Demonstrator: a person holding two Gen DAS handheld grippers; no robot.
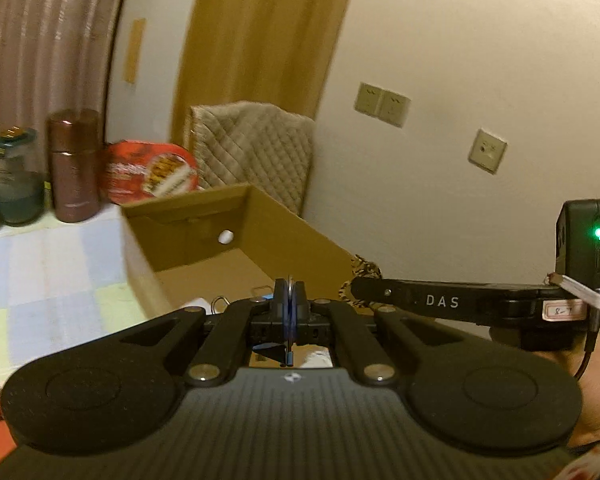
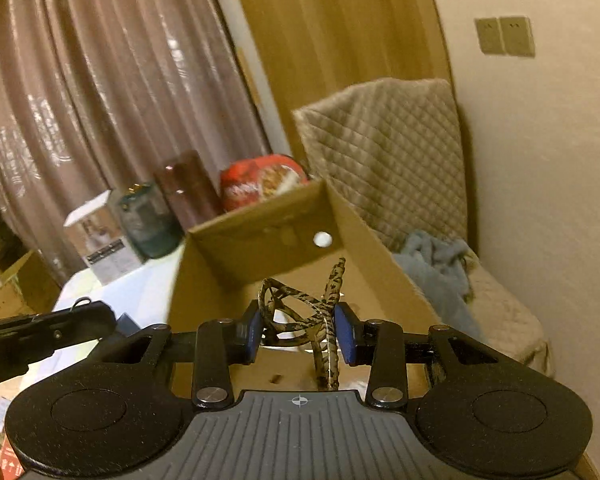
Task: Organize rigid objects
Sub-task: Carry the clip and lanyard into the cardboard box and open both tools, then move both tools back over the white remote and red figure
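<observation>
- Left gripper (image 1: 289,300): fingers clenched, pressed on a thin disc-like edge; cannot tell what it is.
- Right gripper (image 2: 300,334): fingers part-open, grasping patterned glasses (image 2: 300,312).
- Glasses sit above the open cardboard box (image 2: 260,220).
- Box rests on the counter (image 1: 52,272), beside a brown bottle (image 1: 74,164).

Counted across both wrist views:
- 1 open cardboard box (image 2: 380,248)
- 1 brown cylindrical canister (image 1: 73,166)
- 1 clear jar with dark lid (image 1: 14,176)
- 1 red printed tin (image 1: 152,174), leaned behind the box
- 1 white carton (image 2: 100,240), seen in the right view only
- 1 pair of patterned-frame glasses (image 2: 300,312)
- 1 quilted chair (image 2: 384,148), 1 grey-blue cloth (image 2: 440,268) on its seat
- 3 wall plates seen in the left view: 2 side by side (image 1: 382,104), 1 apart (image 1: 487,151)
- 2 grippers: left gripper (image 1: 289,300), right gripper (image 2: 300,330)
</observation>
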